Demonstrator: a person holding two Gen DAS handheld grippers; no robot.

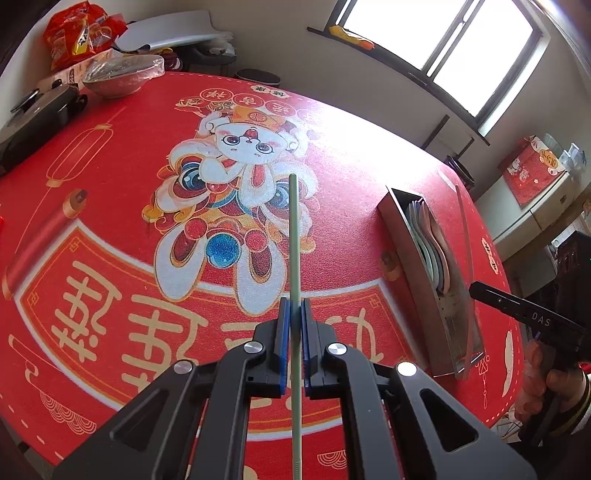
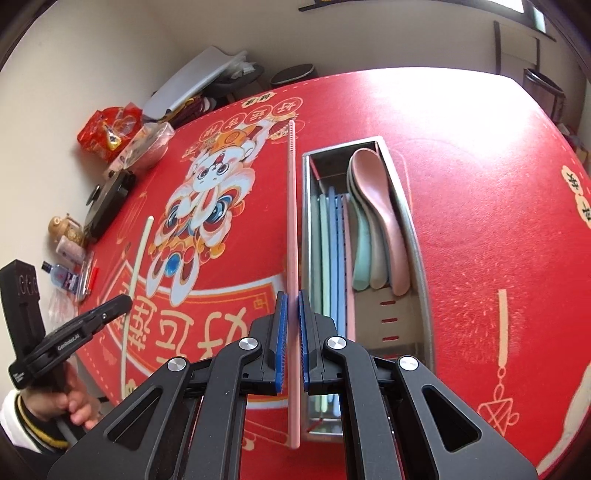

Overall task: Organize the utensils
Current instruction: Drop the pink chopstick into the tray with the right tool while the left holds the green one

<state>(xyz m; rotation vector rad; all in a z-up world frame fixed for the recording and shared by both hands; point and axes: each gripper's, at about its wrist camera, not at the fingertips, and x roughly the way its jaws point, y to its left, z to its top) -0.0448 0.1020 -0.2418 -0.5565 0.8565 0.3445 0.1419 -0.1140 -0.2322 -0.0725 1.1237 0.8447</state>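
Observation:
My left gripper [image 1: 294, 314] is shut on a pale green chopstick [image 1: 294, 236] and holds it above the red table mat, pointing away. My right gripper [image 2: 291, 306] is shut on a pink chopstick [image 2: 291, 206], held just left of the steel utensil box [image 2: 413, 229]. The box holds several chopsticks [image 2: 332, 236] on its left side and stacked spoons [image 2: 376, 206] on its right. In the left wrist view the box [image 1: 397, 236] lies to the right, with the pink chopstick [image 1: 466, 236] over it and the right gripper's body [image 1: 524, 314] beside it.
A red round table mat [image 1: 110, 206] covers the table. A covered bowl [image 1: 122, 74], red snack bags [image 1: 81, 33] and a black pan [image 1: 33, 118] stand at the far left edge. Small bottles [image 2: 66, 254] sit at the table's left edge in the right wrist view.

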